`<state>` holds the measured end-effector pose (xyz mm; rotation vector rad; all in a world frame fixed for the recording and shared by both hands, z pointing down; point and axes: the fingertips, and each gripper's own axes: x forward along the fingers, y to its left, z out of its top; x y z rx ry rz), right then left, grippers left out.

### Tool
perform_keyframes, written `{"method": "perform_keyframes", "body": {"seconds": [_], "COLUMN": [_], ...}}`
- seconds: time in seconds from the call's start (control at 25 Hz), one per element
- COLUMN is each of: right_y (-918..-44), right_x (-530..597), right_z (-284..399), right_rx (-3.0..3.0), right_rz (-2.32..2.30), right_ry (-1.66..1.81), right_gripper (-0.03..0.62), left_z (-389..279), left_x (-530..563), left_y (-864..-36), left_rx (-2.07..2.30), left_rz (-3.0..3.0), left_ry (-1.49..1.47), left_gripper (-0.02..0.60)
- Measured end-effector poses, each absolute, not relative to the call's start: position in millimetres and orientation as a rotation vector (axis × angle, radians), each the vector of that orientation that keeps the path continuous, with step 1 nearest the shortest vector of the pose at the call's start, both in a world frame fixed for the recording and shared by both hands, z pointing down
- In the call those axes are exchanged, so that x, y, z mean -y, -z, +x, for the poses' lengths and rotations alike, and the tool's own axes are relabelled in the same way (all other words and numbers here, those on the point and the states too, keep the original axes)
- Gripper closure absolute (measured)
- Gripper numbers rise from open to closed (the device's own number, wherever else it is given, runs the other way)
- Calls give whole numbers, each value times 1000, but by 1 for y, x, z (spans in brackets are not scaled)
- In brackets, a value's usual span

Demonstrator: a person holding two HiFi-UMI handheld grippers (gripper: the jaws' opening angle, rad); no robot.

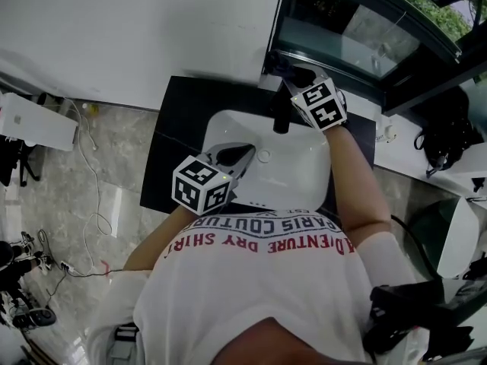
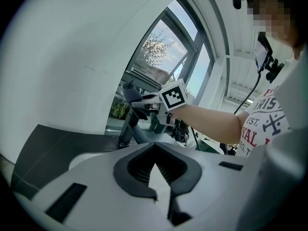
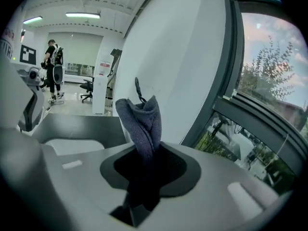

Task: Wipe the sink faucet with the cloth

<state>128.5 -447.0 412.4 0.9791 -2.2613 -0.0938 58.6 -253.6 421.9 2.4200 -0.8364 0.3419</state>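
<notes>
Right gripper view shows the cloth (image 3: 140, 121), dark blue-grey and knitted, clamped in the right tongs (image 3: 143, 158) and standing folded above them. In the left gripper view that cloth sits at the top of the black faucet (image 2: 126, 129); actual contact cannot be confirmed. The head view places the faucet at the rear of the white sink (image 1: 297, 185), which is set in a dark bench (image 1: 173, 128) against a white wall, with a window (image 1: 358, 29) just beyond to the right. The left tongs (image 1: 242, 154) hang over the basin's left side, well apart from the faucet, closed together with nothing between them. The person's white shirt (image 1: 251, 295) carries print, upside down in the head view: "DRY SHIRT" in red is legible, and "COUTURE" in dark letters in part; "EST." reads in the left gripper view.
</notes>
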Motion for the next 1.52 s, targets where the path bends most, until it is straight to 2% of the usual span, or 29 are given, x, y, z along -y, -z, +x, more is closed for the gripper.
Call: {"method": "perform_keyframes", "body": {"seconds": [0.2,0.64,0.92,1.2,1.52], "right_y": [-414,-420,-422,-421,-465], "right_x": [436,352,347,324,316], "right_z": [127,110,110,120,151], "right_rx": [2287,2293,2265,2214,2047], "right_rz": [977,871,862,824,803], "right_ry": [44,156,210,347,371], "right_gripper": [513,513,512,512,512], "left_z": [61,61,58,62,61], "left_x": [251,241,236,236,229], "left_y": [-422,-421,-421,-422,-426], "left_rx": [824,836,852,861,863], "left_rz": [2429,2418,2412,2409,2391], "left_ry": [-334,-321,-317,-309,-305], "left_gripper": [581,580,580,580,580]}}
